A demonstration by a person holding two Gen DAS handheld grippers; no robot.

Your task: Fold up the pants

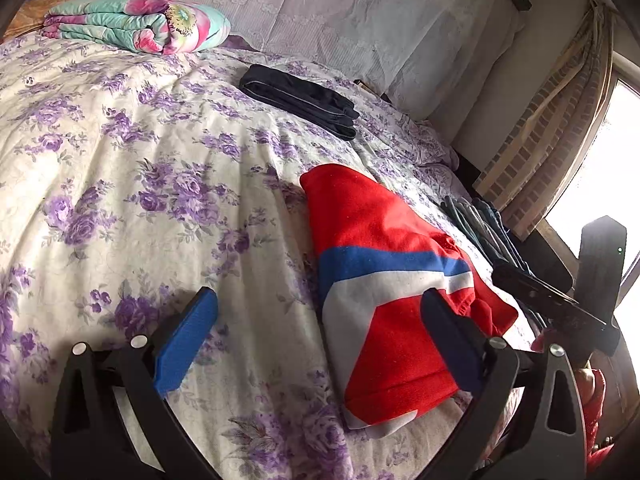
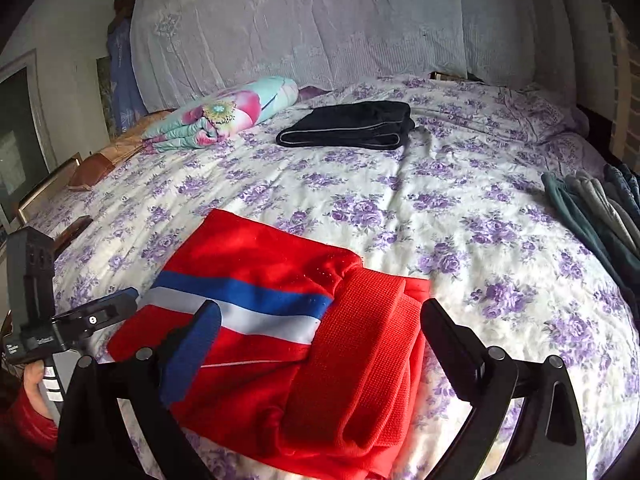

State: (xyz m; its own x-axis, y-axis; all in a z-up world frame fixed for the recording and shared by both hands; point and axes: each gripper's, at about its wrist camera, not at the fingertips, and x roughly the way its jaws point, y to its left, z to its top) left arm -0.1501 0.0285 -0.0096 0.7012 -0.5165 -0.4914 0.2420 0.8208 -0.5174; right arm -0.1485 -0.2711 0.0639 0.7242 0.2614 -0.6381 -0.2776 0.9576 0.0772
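Note:
Red pants (image 2: 280, 320) with a blue and white stripe lie folded into a compact bundle on the floral bedspread (image 2: 460, 208); they also show in the left wrist view (image 1: 384, 280). My left gripper (image 1: 320, 332) is open and empty, hovering over the left edge of the bundle. My right gripper (image 2: 320, 340) is open and empty, hovering above the bundle's ribbed waistband end. The left gripper's body (image 2: 60, 320) shows at the left of the right wrist view, and the right gripper's body (image 1: 580, 292) at the right of the left wrist view.
Folded black pants (image 2: 352, 124) lie farther back on the bed. A rolled floral blanket (image 2: 224, 112) sits near the covered headboard (image 2: 320, 20). A pile of grey and teal clothes (image 2: 592, 208) lies at the bed's right edge. A window (image 1: 600, 160) is to the right.

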